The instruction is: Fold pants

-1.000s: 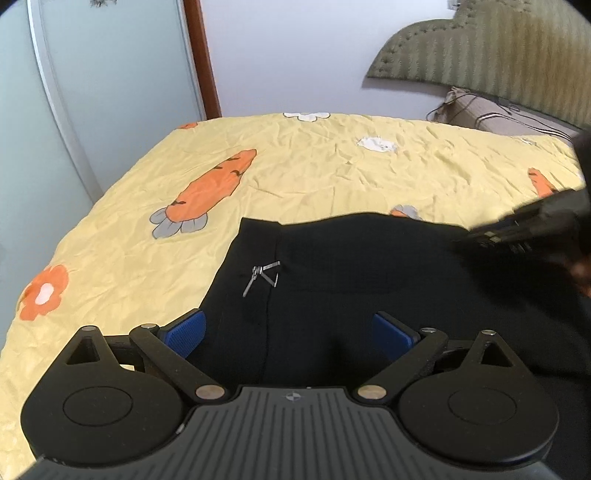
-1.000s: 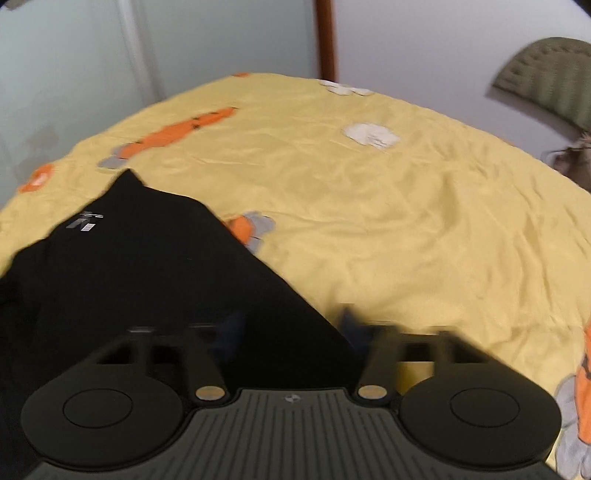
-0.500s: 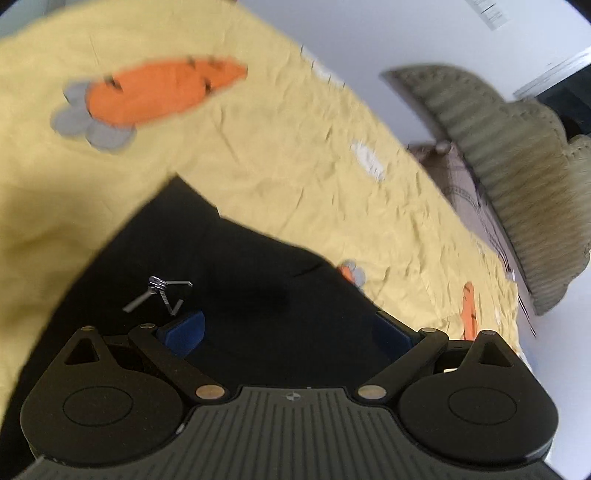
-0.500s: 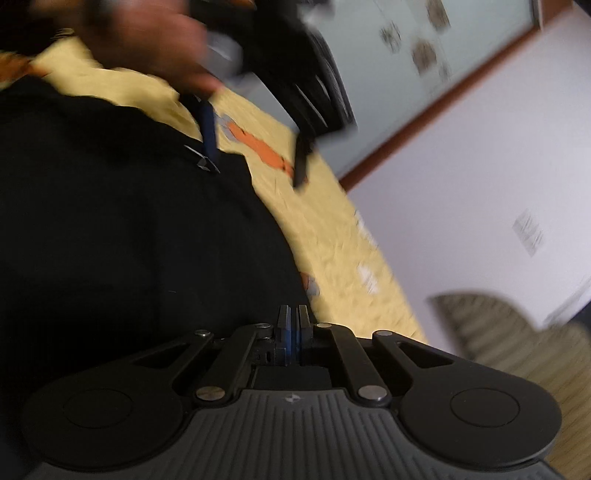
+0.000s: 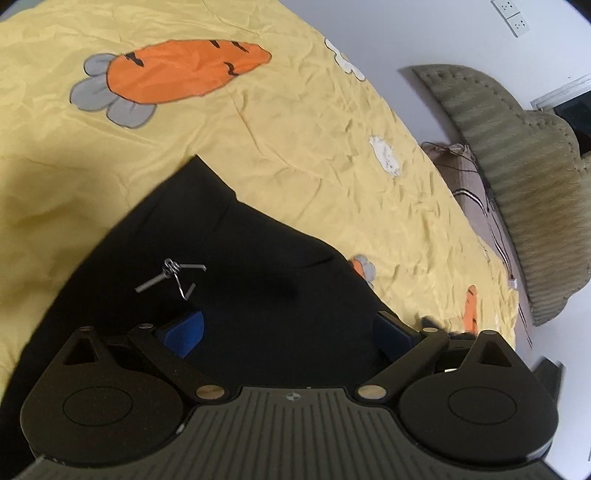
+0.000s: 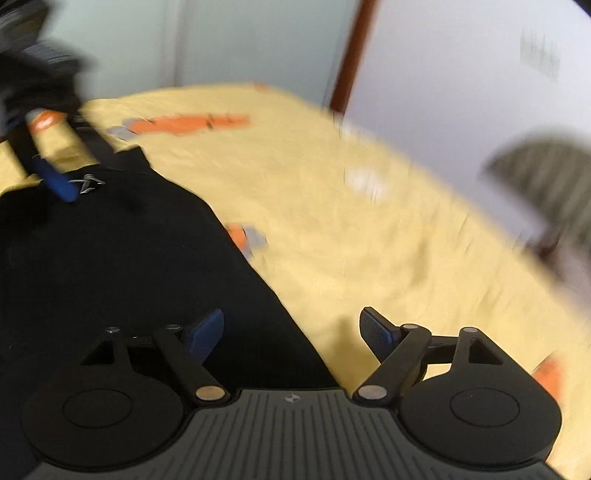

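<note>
Right wrist view: my right tongs (image 6: 291, 332), just opened and clamping nothing, straddle the pants' (image 6: 110, 266) right edge; left tongs (image 5: 291, 325) apart, pants between them.

Yellow carrot-print bedspread (image 5: 295, 122), olive padded headboard (image 5: 517, 155), white wall (image 5: 424, 33), perhaps frosted doors (image 6: 240, 48).

Yellow bedsheet (image 5: 295, 155) with carrot print (image 5: 177, 72), olive padded headboard (image 5: 517, 155), striped pillow (image 5: 469, 188), white wall sockets (image 5: 513, 16)

A bed covered by a crumpled yellow sheet printed with orange carrots (image 5: 295, 122) carries black pants with a small silver emblem (image 5: 229, 295), lying toward six o'clock, and a striped beige pillow (image 5: 476, 195) at three o'clock.
</note>
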`<action>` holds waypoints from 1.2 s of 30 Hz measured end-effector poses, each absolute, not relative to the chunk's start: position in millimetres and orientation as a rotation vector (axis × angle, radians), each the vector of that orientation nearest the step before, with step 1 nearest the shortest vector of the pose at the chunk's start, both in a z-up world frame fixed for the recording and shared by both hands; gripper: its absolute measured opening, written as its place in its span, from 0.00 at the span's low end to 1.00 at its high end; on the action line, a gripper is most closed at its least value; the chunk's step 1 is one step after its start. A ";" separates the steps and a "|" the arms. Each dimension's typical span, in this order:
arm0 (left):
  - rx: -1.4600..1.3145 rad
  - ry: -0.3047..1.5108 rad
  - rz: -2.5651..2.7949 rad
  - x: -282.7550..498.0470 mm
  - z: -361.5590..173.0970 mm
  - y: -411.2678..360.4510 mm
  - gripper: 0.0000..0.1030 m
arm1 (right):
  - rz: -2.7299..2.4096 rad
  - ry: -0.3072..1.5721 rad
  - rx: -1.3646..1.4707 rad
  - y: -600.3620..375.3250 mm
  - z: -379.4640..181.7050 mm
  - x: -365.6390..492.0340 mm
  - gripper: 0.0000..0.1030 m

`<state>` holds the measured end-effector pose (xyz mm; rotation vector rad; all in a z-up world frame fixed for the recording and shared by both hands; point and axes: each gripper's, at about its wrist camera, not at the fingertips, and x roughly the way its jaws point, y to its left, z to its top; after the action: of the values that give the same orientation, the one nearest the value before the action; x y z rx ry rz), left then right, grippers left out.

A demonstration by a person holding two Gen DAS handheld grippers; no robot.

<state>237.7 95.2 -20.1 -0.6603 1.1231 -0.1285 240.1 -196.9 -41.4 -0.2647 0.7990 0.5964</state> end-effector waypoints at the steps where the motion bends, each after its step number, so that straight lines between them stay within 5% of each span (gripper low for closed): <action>1: -0.662 1.122 -0.127 239.1 -21.2 96.2 0.96 | 0.626 0.829 -0.202 -201.9 -46.1 246.5 0.58; 2: -0.668 1.123 -0.126 240.6 -21.7 97.6 0.96 | 0.645 0.816 -0.174 -205.1 -46.5 245.0 0.41; 3: -0.680 1.126 -0.126 242.9 -23.1 99.2 0.96 | 0.656 0.805 -0.192 -204.2 -44.9 237.6 0.10; 5: -0.718 1.139 -0.132 247.3 -28.3 102.0 0.97 | 0.640 0.731 -0.334 -185.4 -44.3 208.7 0.03; 12: -0.944 1.204 -0.181 263.4 -48.4 104.1 0.99 | 0.489 0.294 -1.063 -119.1 -59.4 63.8 0.03; 17: -1.043 1.226 -0.158 270.7 -59.0 103.8 0.95 | 0.434 0.152 -1.187 -109.6 -68.7 22.1 0.02; 18: -1.066 1.227 -0.140 271.3 -60.9 105.6 0.87 | 0.424 0.134 -1.202 -108.9 -69.8 18.9 0.03; 20: -1.092 1.219 -0.110 268.3 -59.1 109.8 0.55 | 0.420 0.141 -1.200 -105.3 -73.7 21.6 0.02; 22: -1.072 1.205 -0.141 260.5 -53.3 110.8 0.08 | 0.409 0.149 -1.188 -103.1 -74.1 20.9 0.02; 30: -0.803 1.021 -0.246 152.3 3.5 122.1 0.03 | 0.457 0.195 -0.938 -107.7 -32.0 -32.8 0.02; 36: -0.656 1.054 -0.233 56.4 -4.7 140.5 0.03 | 0.579 0.249 -0.850 -98.1 -25.9 -119.5 0.02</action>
<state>56.4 140.5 -4.7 -0.6556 1.0542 -0.2335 -119.5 -98.1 -25.9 -0.8499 0.2487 0.5787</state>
